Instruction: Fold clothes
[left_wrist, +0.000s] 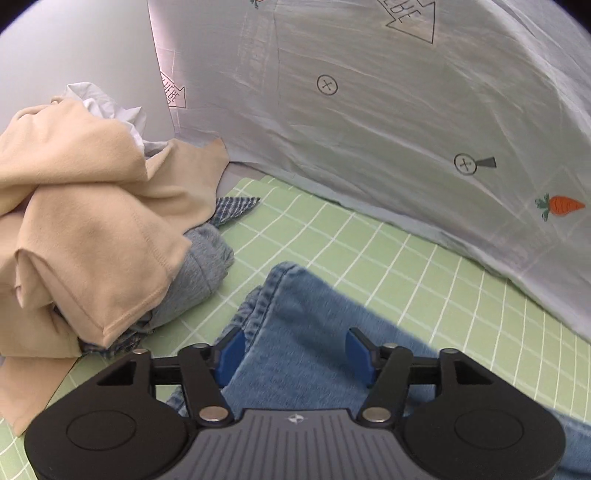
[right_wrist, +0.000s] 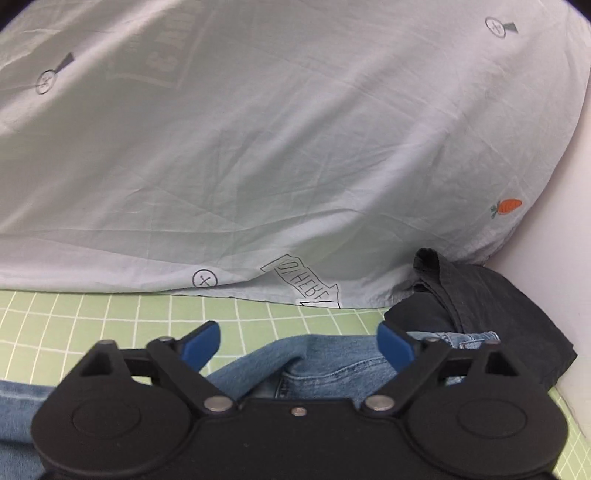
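Jaws of both grippers stand released over the jeans (left_wrist: 314, 332), which stretch sideways beneath left gripper (left_wrist: 295, 350) and right gripper (right_wrist: 299, 345).

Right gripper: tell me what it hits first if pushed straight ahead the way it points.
Likely the blue jeans, which bunch up between the open right gripper fingers. Past them lies a strip of green checked sheet, then the pale printed duvet. Depth is hard to judge in this fisheye view.
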